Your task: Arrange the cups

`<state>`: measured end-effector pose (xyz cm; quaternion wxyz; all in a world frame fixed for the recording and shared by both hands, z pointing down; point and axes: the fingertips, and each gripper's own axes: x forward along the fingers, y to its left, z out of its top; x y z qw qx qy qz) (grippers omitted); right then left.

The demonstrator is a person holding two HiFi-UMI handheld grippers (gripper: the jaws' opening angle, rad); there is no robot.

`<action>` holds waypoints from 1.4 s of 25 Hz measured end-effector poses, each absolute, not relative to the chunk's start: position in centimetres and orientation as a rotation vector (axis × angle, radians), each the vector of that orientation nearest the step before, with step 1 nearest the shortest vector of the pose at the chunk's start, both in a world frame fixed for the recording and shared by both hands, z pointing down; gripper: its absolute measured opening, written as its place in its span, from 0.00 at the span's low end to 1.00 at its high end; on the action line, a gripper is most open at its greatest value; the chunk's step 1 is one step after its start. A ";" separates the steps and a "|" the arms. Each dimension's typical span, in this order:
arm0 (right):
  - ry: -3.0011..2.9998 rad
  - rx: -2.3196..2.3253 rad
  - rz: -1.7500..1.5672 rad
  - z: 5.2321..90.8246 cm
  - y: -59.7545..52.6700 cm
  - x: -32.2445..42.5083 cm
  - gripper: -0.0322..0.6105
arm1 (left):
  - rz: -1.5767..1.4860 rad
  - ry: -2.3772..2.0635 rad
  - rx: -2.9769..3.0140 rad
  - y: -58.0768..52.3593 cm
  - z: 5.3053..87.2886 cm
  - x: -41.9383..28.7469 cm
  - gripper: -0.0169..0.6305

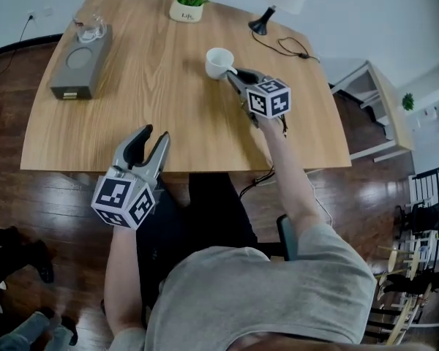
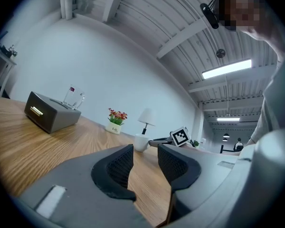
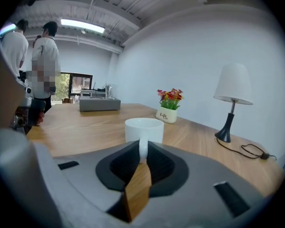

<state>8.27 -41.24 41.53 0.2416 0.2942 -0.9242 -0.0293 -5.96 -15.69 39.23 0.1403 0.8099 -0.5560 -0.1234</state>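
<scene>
A white cup (image 1: 218, 61) stands upright on the wooden table (image 1: 168, 115), right of the middle. My right gripper (image 1: 233, 74) is shut on its handle; in the right gripper view the pads press on both sides of the handle (image 3: 143, 148), with the cup (image 3: 143, 127) just beyond. A clear glass cup (image 1: 91, 29) sits on top of a grey box (image 1: 77, 64) at the far left. My left gripper (image 1: 154, 134) hangs open over the table's near edge with nothing between its fingers (image 2: 121, 165).
A small flower pot (image 1: 187, 6) stands at the table's far edge. A lamp (image 1: 262, 22) with a trailing cord (image 1: 293, 48) is at the far right. A person stands beyond the table in the right gripper view. Bare wood lies between the box and the white cup.
</scene>
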 end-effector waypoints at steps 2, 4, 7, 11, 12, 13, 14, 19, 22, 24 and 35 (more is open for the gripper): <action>-2.598 0.793 -0.025 40.6 -40.4 7.4 0.15 | -0.354 -1.602 2.340 -15.7 39.2 -5.7 0.26; -2.664 0.746 0.024 39.9 -39.0 5.8 0.15 | -0.344 -1.594 2.346 -15.7 39.3 -5.4 0.26; -2.721 0.603 0.024 39.4 -36.5 1.2 0.15 | -0.347 -1.593 2.349 -15.7 39.4 -5.5 0.26; -2.786 0.348 0.021 38.1 -33.0 -7.0 0.15 | -0.380 -1.591 2.332 -15.9 39.4 -5.8 0.26; -2.798 0.296 0.010 37.7 -32.2 -9.0 0.15 | -0.391 -1.587 2.328 -15.9 39.3 -5.9 0.26; -2.811 0.250 -0.007 37.1 -31.5 -11.0 0.15 | -0.402 -1.582 2.323 -15.8 39.3 -5.9 0.26; -2.826 0.211 -0.025 36.3 -30.9 -13.1 0.15 | -0.414 -1.578 2.318 -15.8 39.2 -6.0 0.26; -2.905 0.085 -0.056 33.3 -29.5 -22.5 0.15 | -0.468 -1.568 2.296 -15.9 39.1 -6.4 0.26; -2.912 0.082 -0.042 33.9 -29.7 -26.2 0.15 | -0.483 -1.561 2.287 -15.7 39.1 -6.3 0.26; -2.922 0.099 -0.009 34.3 -30.3 -27.5 0.15 | -0.483 -1.555 2.286 -15.5 39.1 -6.3 0.26; -2.882 0.108 -0.020 36.2 -30.9 -29.8 0.14 | -0.444 -1.584 2.307 -15.5 39.0 -5.9 0.26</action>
